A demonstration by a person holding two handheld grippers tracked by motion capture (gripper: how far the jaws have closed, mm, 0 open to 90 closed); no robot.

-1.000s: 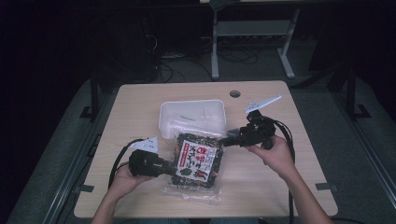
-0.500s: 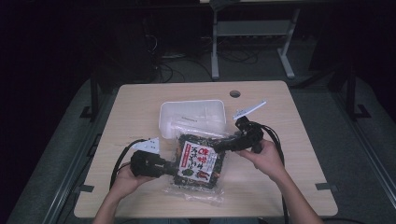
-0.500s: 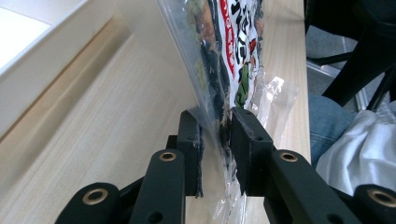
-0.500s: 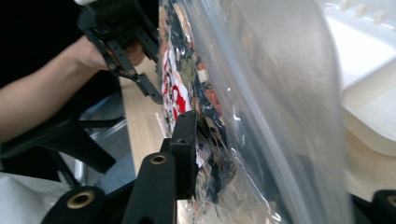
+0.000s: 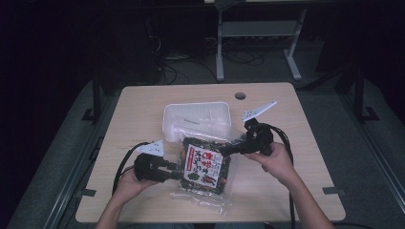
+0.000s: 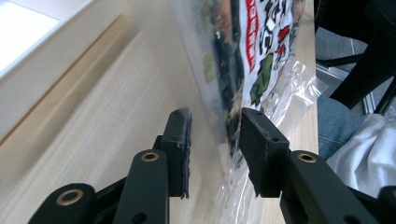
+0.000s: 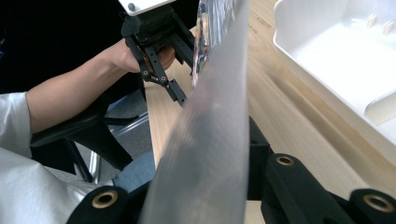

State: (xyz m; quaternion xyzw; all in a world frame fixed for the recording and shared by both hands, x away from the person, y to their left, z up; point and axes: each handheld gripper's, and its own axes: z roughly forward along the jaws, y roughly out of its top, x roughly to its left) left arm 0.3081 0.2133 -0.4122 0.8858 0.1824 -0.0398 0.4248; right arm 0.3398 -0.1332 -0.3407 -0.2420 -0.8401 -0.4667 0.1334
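Near the front edge of the tabletop (image 5: 296, 191), the snack bag (image 5: 205, 167) lay unopened, the right hand-held gripper (image 5: 228, 149) closing on its top film, the left hand-held gripper (image 5: 177, 171) having just loosened, spread around its side edge.

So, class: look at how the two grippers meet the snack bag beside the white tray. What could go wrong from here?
1. The left gripper has just been opening. Its pads stand apart from the snack bag edge between them, so that side may slip free.
2. The right gripper has just been closing on the clear top edge. Smooth film could slide out or tear if pulled.
3. The white tray sits right behind the bag. A tug could knock it.
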